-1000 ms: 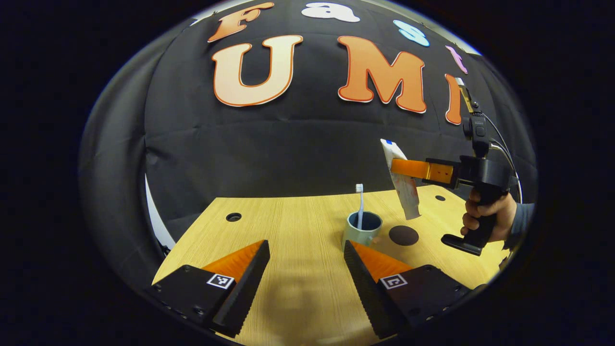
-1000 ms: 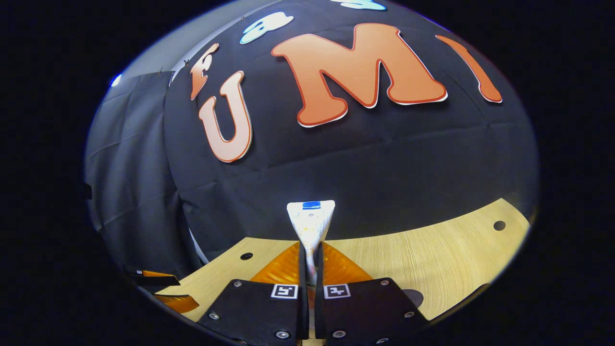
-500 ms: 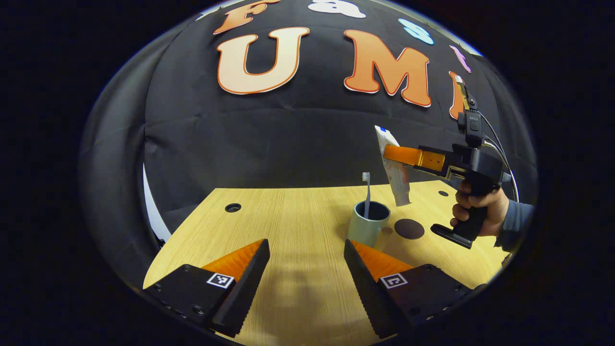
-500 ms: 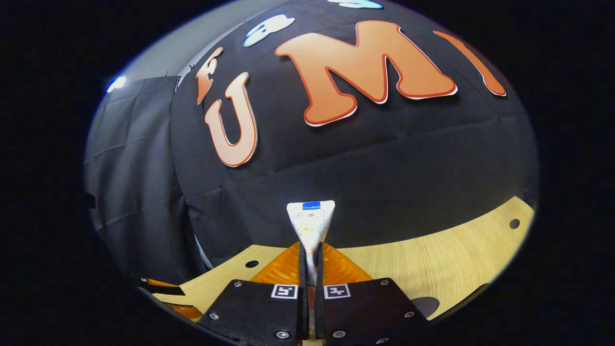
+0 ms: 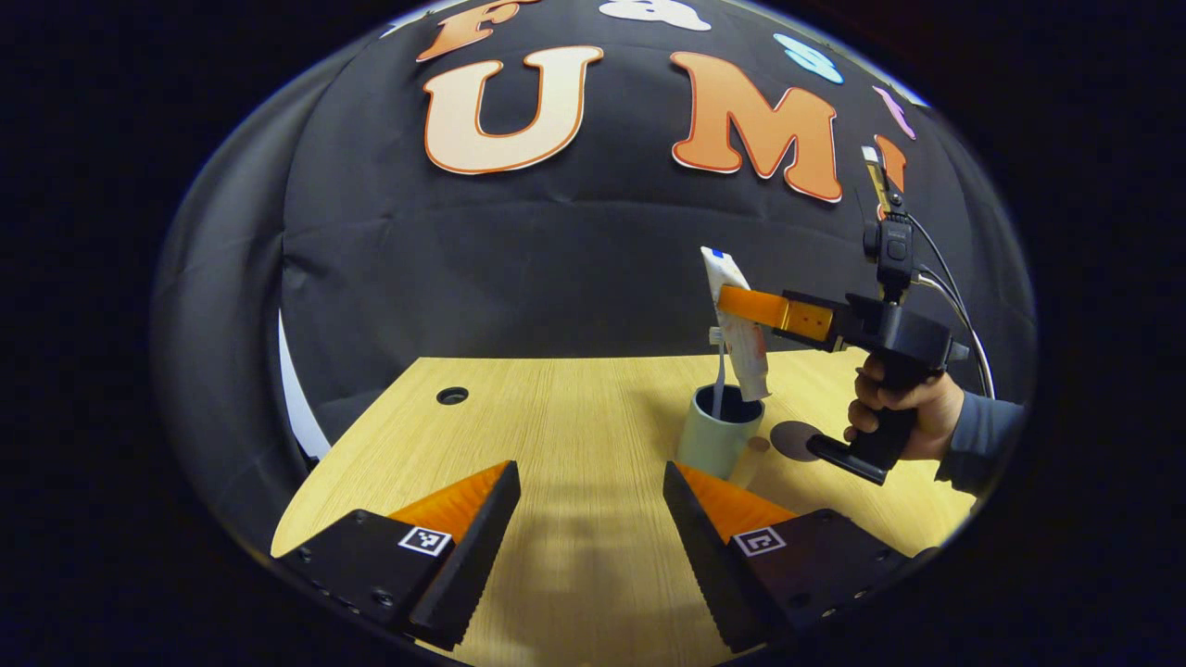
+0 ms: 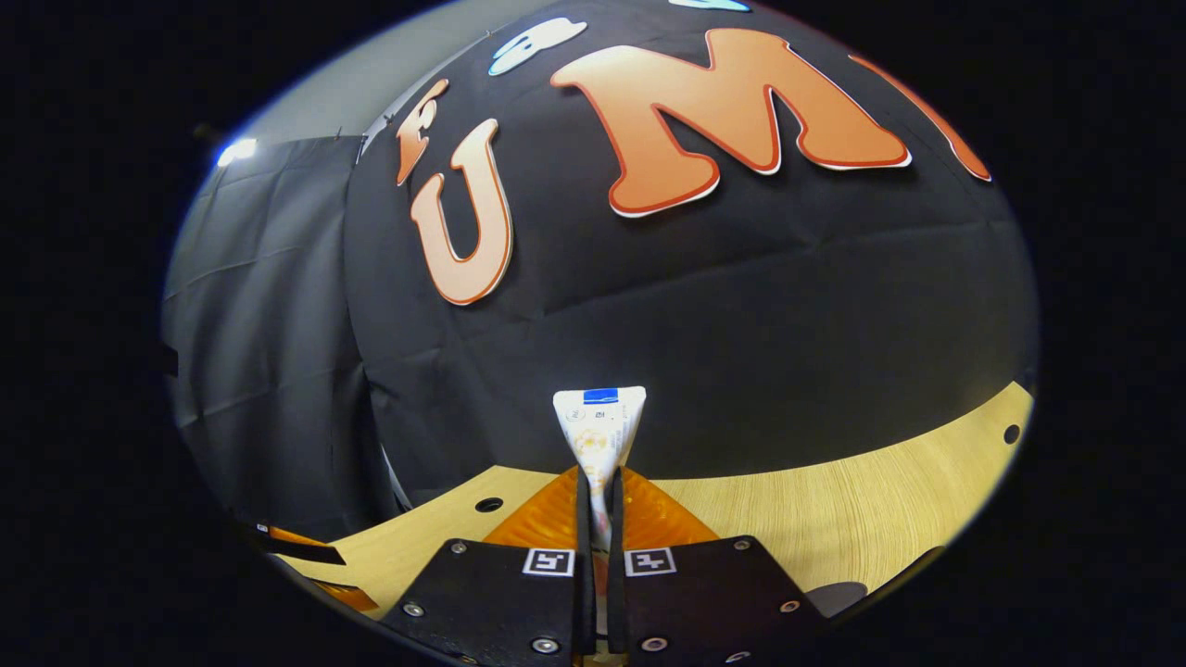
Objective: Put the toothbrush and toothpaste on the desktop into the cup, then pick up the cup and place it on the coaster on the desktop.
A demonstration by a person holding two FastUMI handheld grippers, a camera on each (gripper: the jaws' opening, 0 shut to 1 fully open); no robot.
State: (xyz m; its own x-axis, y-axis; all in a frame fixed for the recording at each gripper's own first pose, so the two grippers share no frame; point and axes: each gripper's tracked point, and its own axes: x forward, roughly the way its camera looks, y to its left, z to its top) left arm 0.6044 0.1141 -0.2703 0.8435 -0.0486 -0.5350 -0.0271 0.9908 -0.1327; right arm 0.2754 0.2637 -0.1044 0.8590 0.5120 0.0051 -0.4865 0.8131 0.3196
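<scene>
In the left gripper view the right gripper (image 5: 732, 306) is hanging over the cup (image 5: 715, 434), its two fingers pressing flat on the toothpaste (image 5: 738, 326), which is pointing down with its lower end at the cup's rim, beside the toothbrush (image 5: 719, 375) that is standing upright inside. A hand (image 5: 897, 408) in a grey sleeve (image 5: 984, 439) is gripping the handle off to the right. The cup is sitting on the wooden desktop (image 5: 574, 426) just left of the dark round coaster (image 5: 797, 437), close to but apart from it. The left gripper (image 5: 591, 500) is hovering low over the near part of the desktop with its fingers spread wide and nothing between them; bare wood is lying open ahead of it up to the cup and out to the far edge, where a round hole (image 5: 452, 396) is showing. In the right gripper view the tube's (image 6: 599, 431) flat crimped end is sticking up between the closed fingers (image 6: 554, 514), and the desktop's far edge (image 6: 834, 468) is curving away beneath the black wall (image 6: 741, 315).
</scene>
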